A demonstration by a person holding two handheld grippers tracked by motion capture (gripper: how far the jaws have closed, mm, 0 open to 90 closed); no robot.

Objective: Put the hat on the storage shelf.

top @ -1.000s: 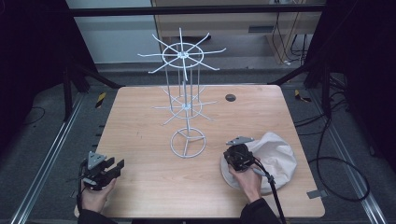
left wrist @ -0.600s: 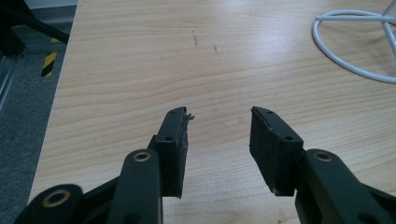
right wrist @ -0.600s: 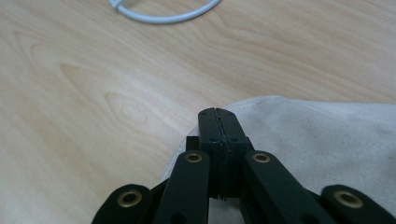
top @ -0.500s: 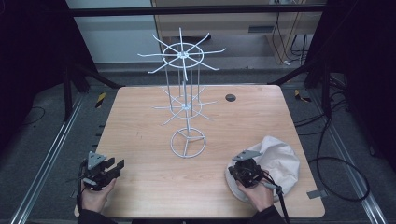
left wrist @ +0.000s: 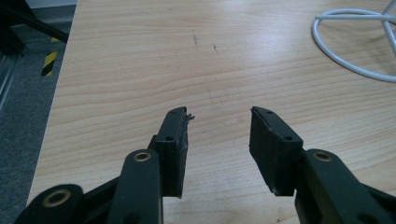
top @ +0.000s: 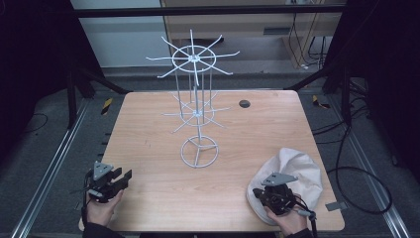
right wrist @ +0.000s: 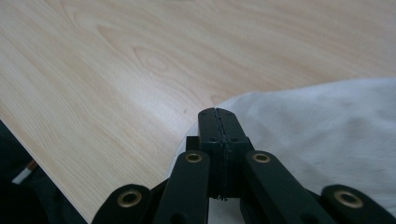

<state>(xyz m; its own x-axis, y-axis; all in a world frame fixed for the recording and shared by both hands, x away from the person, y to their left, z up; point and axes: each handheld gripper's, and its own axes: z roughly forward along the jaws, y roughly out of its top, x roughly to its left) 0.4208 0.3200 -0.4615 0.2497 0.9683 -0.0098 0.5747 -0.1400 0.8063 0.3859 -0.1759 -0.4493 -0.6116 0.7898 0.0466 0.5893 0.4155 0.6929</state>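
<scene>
Right tool (top: pixel 274 196) has pulled back to lower right bench (top: pixel 148 124) edge, jaws pressed together over white cloth (top: pixel 297 168); whether it grips cloth, cannot tell. Left tool (left wrist: pixel 218 135) spread apart, empty, lower left. Likely regrasping.

A: State the supporting surface.
B: A desk (top: pixel 148 129) with a light wood-grain top and rounded corners. Grey floor (top: pixel 44 148) surrounds it.

A: Items resting directly on it?
B: A white wire rack (top: pixel 198 148) stands upright near the centre on a ring base, with two tiers of radiating hooks above. A crumpled white cloth (top: pixel 297 168) lies at the near right corner, reaching the front edge. A small dark round spot (top: pixel 244 103) sits toward the far right; its nature cannot be determined.

A: Surface marks?
B: Faint scratches (left wrist: pixel 204 41), seen in the left gripper view, near the ring base.
</scene>
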